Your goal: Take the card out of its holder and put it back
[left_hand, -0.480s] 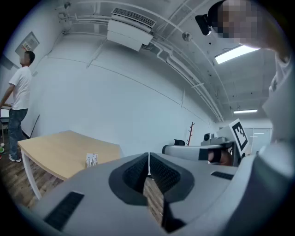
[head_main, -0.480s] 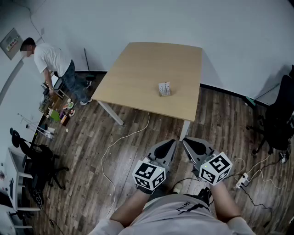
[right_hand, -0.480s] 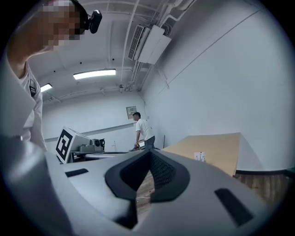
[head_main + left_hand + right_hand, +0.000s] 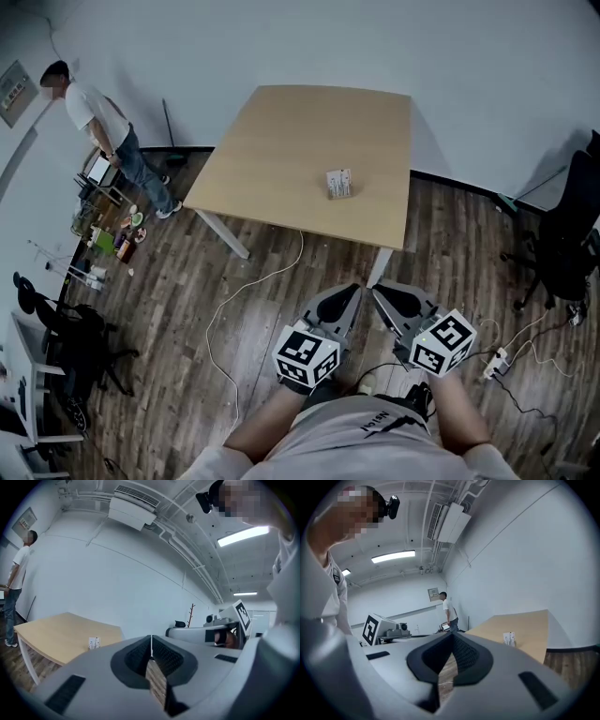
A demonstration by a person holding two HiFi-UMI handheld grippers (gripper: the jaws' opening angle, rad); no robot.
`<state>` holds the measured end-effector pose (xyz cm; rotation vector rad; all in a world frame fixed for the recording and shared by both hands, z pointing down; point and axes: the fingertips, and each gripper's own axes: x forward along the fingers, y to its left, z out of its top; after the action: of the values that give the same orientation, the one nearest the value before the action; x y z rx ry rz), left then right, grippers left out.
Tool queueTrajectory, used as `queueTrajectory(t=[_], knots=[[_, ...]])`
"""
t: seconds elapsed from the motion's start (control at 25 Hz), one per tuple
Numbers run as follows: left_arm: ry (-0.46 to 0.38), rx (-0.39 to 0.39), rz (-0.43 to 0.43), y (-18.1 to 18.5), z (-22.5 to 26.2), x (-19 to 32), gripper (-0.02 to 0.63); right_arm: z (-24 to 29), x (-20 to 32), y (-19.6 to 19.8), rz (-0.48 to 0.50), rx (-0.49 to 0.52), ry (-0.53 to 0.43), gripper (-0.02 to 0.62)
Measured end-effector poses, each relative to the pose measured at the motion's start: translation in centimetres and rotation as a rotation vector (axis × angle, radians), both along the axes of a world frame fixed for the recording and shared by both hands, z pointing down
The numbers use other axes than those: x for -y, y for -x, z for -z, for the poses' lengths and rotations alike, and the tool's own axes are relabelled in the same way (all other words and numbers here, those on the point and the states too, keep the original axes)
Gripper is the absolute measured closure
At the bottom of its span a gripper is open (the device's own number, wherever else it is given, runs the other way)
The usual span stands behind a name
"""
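Card holder [image 4: 338,183] stands on the surface [image 4: 281,141], well ahead of me. Left gripper [image 4: 343,300] and right gripper [image 4: 386,300] are closed, empty (held low over floor). I'd step closer, then open one before reaching.

matt grey plastic left gripper [image 4: 151,640] and right gripper [image 4: 452,637], ribbed black pads [image 4: 165,656], smooth pale wood table [image 4: 309,159] ahead of the jaws, dark plank floor [image 4: 262,295] below
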<state>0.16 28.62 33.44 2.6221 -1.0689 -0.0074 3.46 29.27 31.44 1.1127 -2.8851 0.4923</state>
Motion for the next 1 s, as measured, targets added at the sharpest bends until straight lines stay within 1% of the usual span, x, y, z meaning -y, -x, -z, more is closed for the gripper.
queueTrajectory(t=[0.12,0.24,0.36,0.48,0.64,0.8,1.0], knots=[[0.001,0.002,-0.015,1.4,-0.2,1.0,0.586,0.2,0.9,1.1,-0.012,0.01,-0.012,0.581],[0.002,-0.003,-0.018,3.5,-0.4,2.5,0.584,0.3,2.3,2.5,-0.039,0.011,-0.019,0.581],[-0.004,-0.01,-0.025,5.7,-0.5,3.7,0.584,-0.1,3.4,4.2,-0.066,0.003,-0.02,0.581],[-0.009,-0.012,-0.042,7.1,-0.8,4.9,0.584,-0.5,4.4,5.3,-0.096,-0.01,-0.024,0.581],[0.001,-0.011,-0.051,7.9,-1.2,6.4,0.586,-0.9,5.6,5.5,-0.129,-0.023,-0.023,0.581],[0.001,-0.01,-0.066,7.7,-1.1,7.7,0.584,-0.9,7.3,5.4,-0.14,-0.024,-0.024,0.58],[0.001,-0.006,-0.05,7.4,-1.3,10.9,0.585,-1.3,10.9,5.3,-0.12,-0.027,-0.03,0.58]])
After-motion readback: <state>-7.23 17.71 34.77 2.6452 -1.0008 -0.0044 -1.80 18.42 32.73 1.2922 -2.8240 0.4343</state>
